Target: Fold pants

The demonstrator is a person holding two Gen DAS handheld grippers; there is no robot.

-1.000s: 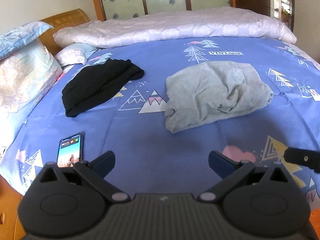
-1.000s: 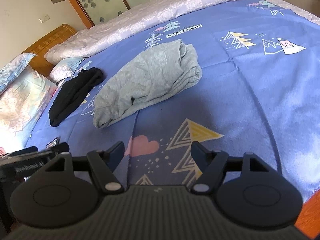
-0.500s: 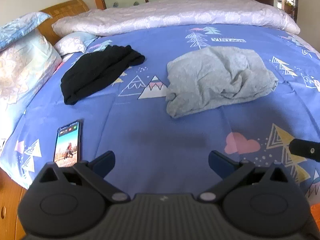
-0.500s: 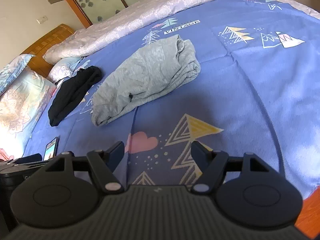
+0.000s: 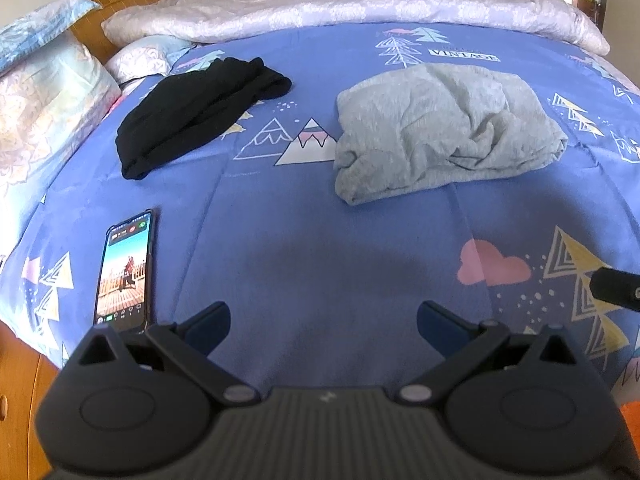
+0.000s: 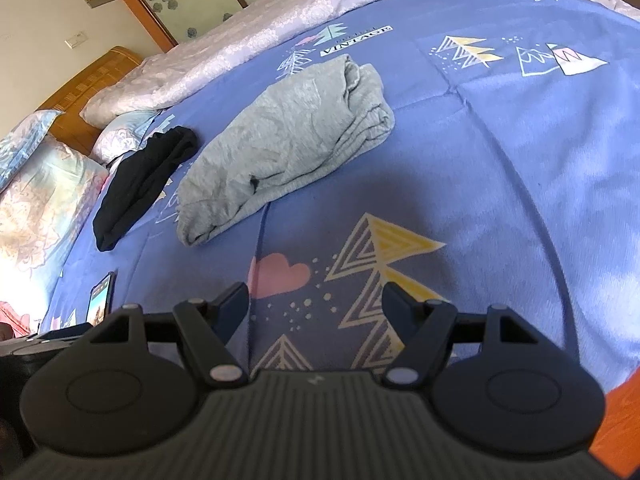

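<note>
Grey pants (image 5: 444,132) lie in a loose folded bundle on the blue patterned bedspread (image 5: 320,248); they also show in the right wrist view (image 6: 288,144). A black garment (image 5: 196,108) lies folded to their left, seen too in the right wrist view (image 6: 144,184). My left gripper (image 5: 323,322) is open and empty, over the bedspread well short of the pants. My right gripper (image 6: 316,304) is open and empty, near the bed's front edge. One of its fingers (image 5: 614,288) shows at the right edge of the left wrist view.
A phone (image 5: 126,268) with a lit screen lies near the bed's front left edge. Pillows (image 5: 44,96) and a wooden headboard (image 5: 120,4) are at the left. A rolled pale quilt (image 5: 360,4) lies along the far side.
Both views have tilted down and drawn slightly closer to the bed; the pants and black garment sit higher in frame. Both grippers stay open. Nothing on the bed has moved.
</note>
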